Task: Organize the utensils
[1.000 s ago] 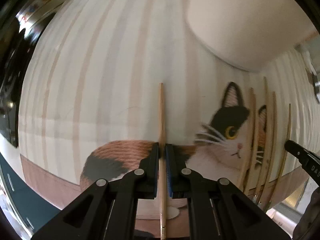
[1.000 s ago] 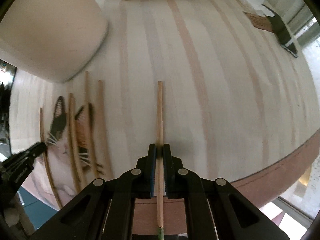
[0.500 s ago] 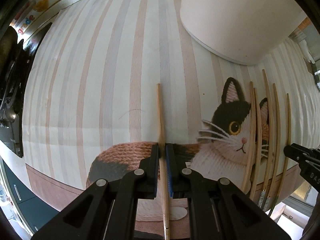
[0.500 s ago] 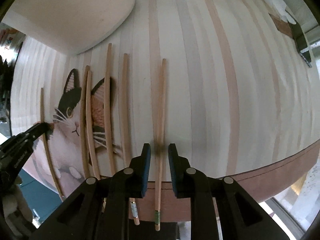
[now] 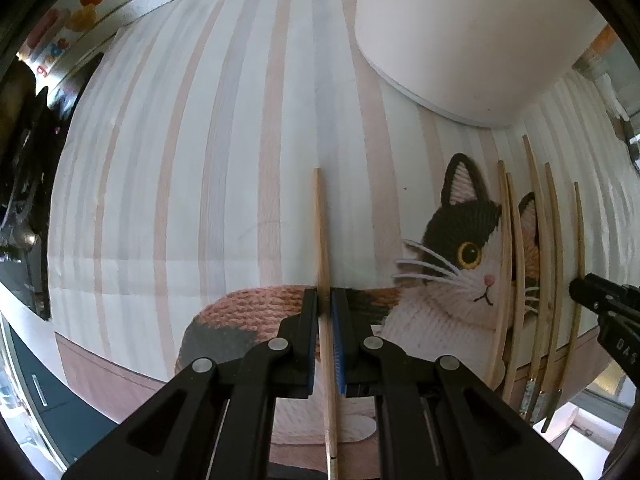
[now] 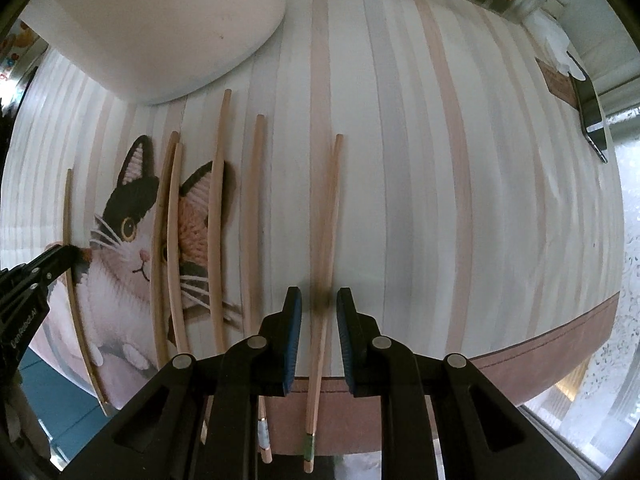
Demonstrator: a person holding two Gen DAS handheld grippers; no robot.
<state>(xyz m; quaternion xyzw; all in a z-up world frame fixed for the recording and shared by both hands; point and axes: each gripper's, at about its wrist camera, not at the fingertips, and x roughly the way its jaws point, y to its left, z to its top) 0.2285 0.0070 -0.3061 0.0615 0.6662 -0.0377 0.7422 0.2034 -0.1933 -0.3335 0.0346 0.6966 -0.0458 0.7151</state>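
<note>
My left gripper [image 5: 325,308] is shut on a wooden chopstick [image 5: 322,240] that points forward over the striped cat placemat [image 5: 180,168]. My right gripper [image 6: 319,312] is open, its jaws apart on either side of another chopstick [image 6: 329,220] that lies on the mat between them. Several more chopsticks [image 6: 214,220] lie in a row across the cat picture to the right gripper's left; they also show at the right of the left wrist view [image 5: 540,260]. The left gripper's tip shows in the right wrist view [image 6: 60,260], and the right gripper's tip in the left wrist view [image 5: 592,296].
A large white container [image 6: 160,20] stands at the back of the mat, also in the left wrist view [image 5: 460,32]. A black object [image 6: 592,116] lies at the far right. The mat's brown front edge [image 6: 540,352] runs along the table's near side.
My right gripper has opened wider and let go of its chopstick, which now lies on the mat. My left gripper still holds its chopstick and has shifted slightly.
</note>
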